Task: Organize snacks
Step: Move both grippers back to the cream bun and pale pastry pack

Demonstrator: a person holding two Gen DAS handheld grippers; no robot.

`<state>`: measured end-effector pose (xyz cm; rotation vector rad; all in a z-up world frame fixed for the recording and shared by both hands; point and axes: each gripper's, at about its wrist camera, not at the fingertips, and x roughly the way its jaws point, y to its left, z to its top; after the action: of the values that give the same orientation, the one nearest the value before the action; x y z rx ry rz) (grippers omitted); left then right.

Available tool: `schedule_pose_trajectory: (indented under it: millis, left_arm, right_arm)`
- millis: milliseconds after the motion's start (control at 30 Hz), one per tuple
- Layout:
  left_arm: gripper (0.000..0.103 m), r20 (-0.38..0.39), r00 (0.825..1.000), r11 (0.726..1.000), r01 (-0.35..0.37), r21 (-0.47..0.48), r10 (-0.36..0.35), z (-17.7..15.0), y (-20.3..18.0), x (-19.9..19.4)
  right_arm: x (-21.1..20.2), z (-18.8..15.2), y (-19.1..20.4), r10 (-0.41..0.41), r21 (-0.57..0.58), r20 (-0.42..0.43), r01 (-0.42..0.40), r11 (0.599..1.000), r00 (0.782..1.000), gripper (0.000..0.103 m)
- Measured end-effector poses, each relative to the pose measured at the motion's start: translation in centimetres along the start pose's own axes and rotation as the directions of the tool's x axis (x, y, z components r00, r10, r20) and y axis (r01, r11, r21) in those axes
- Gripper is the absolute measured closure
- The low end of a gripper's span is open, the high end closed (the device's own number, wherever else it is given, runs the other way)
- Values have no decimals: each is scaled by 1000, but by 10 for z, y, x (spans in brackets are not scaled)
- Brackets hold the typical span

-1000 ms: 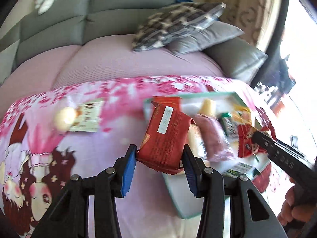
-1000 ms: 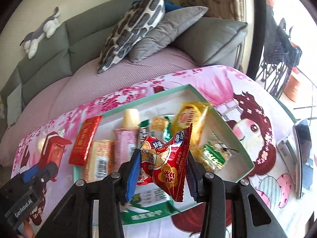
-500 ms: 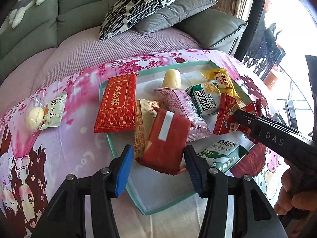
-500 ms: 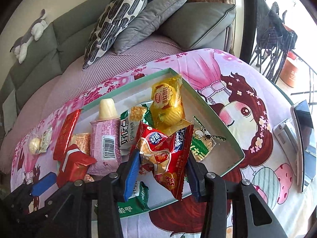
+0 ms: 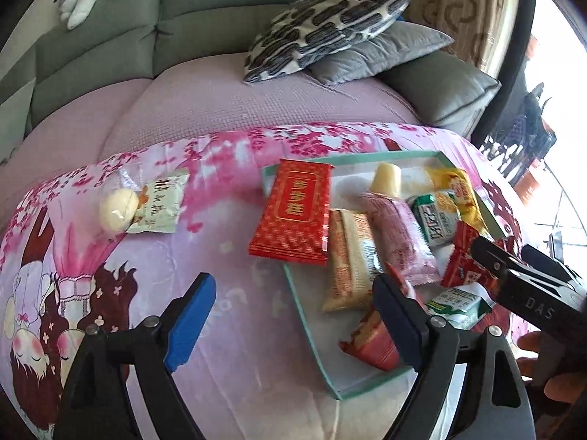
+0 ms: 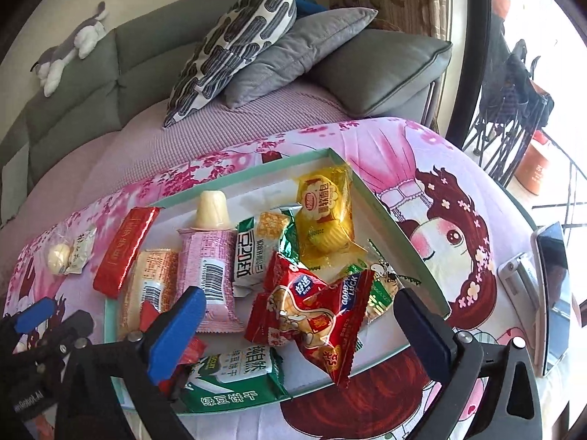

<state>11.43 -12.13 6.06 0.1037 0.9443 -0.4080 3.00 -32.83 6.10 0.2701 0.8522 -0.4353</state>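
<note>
A: Comparing with one second prior, what had changed?

B: The left gripper [image 5: 295, 324] had released its small red packet [image 5: 372, 344]; jaws stood spread, empty, the packet lying at the tray's [image 6: 381, 212] near-left edge. The right gripper [image 6: 299, 337] had likewise released the red peanut bag [image 6: 315, 321]; jaws wide, the bag resting mid-tray.

A: Task implication?

B: Judged: two more snacks binned. The bun packet [image 5: 141, 207] remained outside, well left of the tray.

A: Surface and room?

B: A pink cartoon-print cloth [image 6: 440, 183] carried the tray; behind, a grey sofa [image 6: 146, 58] with cushions [image 6: 234, 47]; a phone [image 6: 554, 293] at the cloth's right edge.
</note>
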Motion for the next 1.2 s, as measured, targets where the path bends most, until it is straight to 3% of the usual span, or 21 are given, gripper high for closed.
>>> schedule_pose_trajectory:
  millis: [267, 533, 633, 967, 1200]
  left_arm:
    - [3, 48, 988, 968, -130, -216, 144, -3, 78, -4]
    - [3, 91, 974, 915, -160, -371, 207, -12, 138, -14]
    - [3, 109, 964, 900, -182, -395, 243, -14, 152, -19]
    - [3, 86, 964, 879, -192, -436, 253, -11, 183, -16]
    - [3, 68, 965, 872, -196, -449, 253, -1, 202, -10]
  right_arm:
    - [-6, 3, 33, 22, -81, 28, -20, 996, 999, 0]
    - [-5, 5, 92, 118, -192, 22, -112, 975, 993, 0]
    - [-3, 4, 118, 167, -230, 12, -160, 960, 986, 0]
    - [7, -1, 195, 293, -301, -29, -288, 909, 956, 0]
    - [25, 5, 229, 320, -322, -31, -312, 894, 947, 0]
